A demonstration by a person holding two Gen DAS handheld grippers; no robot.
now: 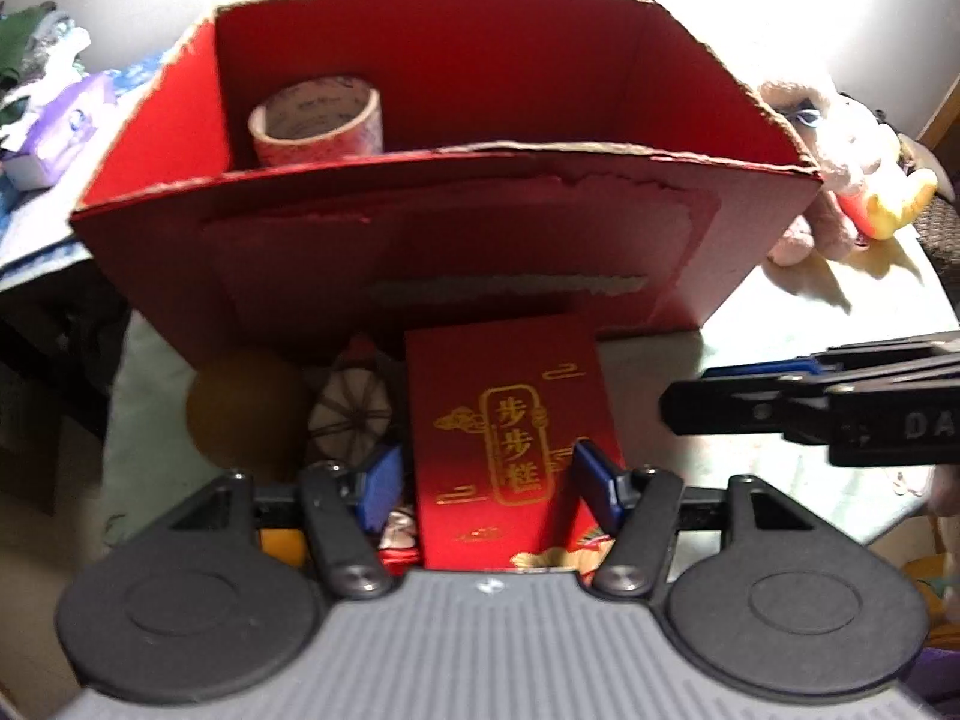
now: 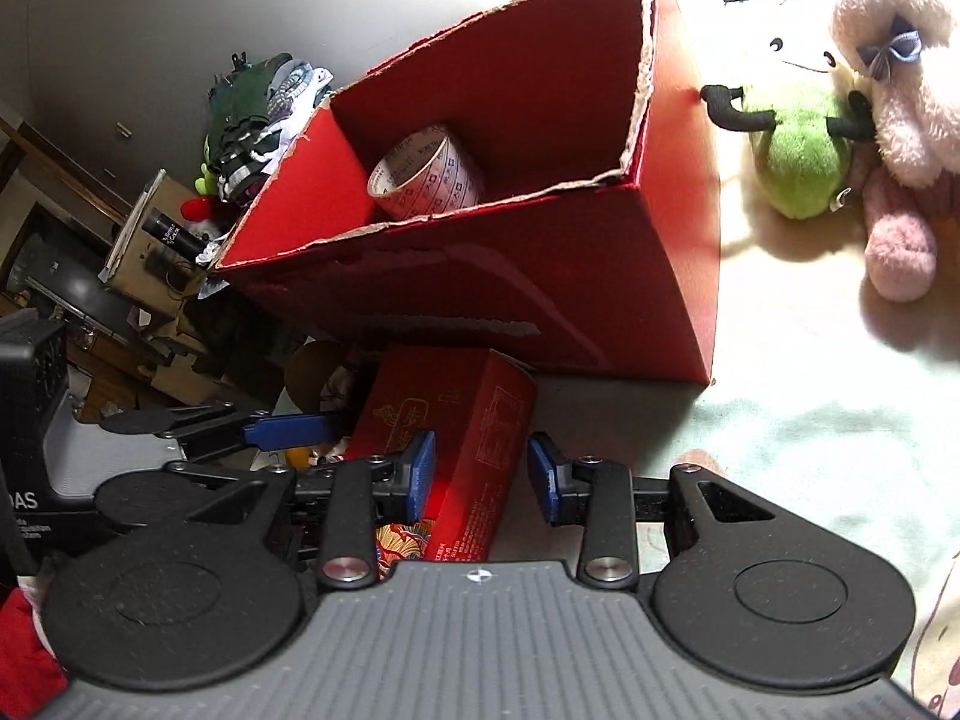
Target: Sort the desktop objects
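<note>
A small red gift box with gold characters [image 1: 510, 432] lies on the table in front of a big open red cardboard box [image 1: 456, 240]. My left gripper [image 1: 486, 480] is open, its blue pads on either side of the gift box, not clearly pressing it. The right wrist view shows the gift box [image 2: 456, 420] with my open right gripper [image 2: 486, 474] over its near right edge, and the left gripper [image 2: 288, 429] at its left side. A tape roll [image 1: 318, 120] sits inside the cardboard box [image 2: 540, 276]. The right gripper [image 1: 780, 402] shows at the right.
A brown ball [image 1: 246, 414] and a white round trinket [image 1: 354, 414] lie left of the gift box. Plush toys [image 2: 852, 120] sit right of the cardboard box. Clutter and a purple box [image 1: 54, 138] stand at the left. The table edge drops off at the left.
</note>
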